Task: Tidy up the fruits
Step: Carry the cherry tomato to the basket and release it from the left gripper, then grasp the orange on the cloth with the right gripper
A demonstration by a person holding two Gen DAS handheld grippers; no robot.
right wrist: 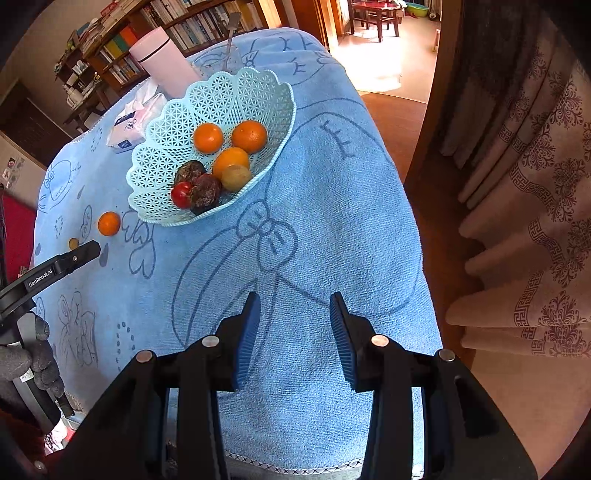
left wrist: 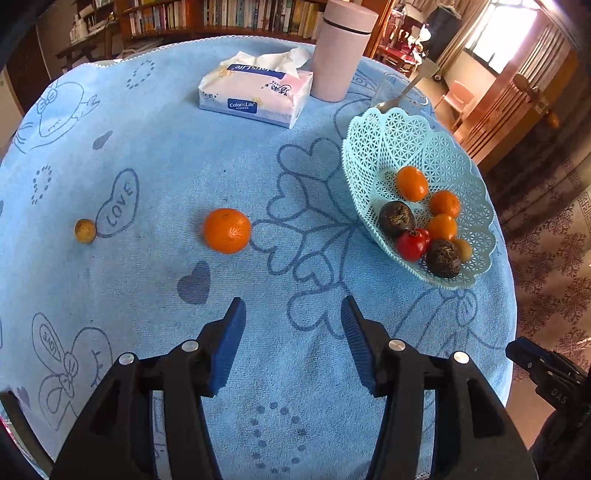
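Your left gripper (left wrist: 293, 314), jaws apart and empty, faces the round mandarin (left wrist: 227, 230) just ahead; its stem perhaps points rightward. Your right gripper (right wrist: 295, 310) is likewise parted and empty.

Home living room: bookshelves (left wrist: 221, 16), patterned curtains (right wrist: 546, 206), wooden chairs (right wrist: 373, 14), towel-covered table (left wrist: 184, 147).

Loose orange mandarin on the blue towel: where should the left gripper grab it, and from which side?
Grip the round orange mandarin across its widest middle, coming down from above. It sits alone on the flat blue towel, with clear cloth on both sides for the pads, and the lattice basket is well off to one side. The left gripper is open and empty, probably wide enough.
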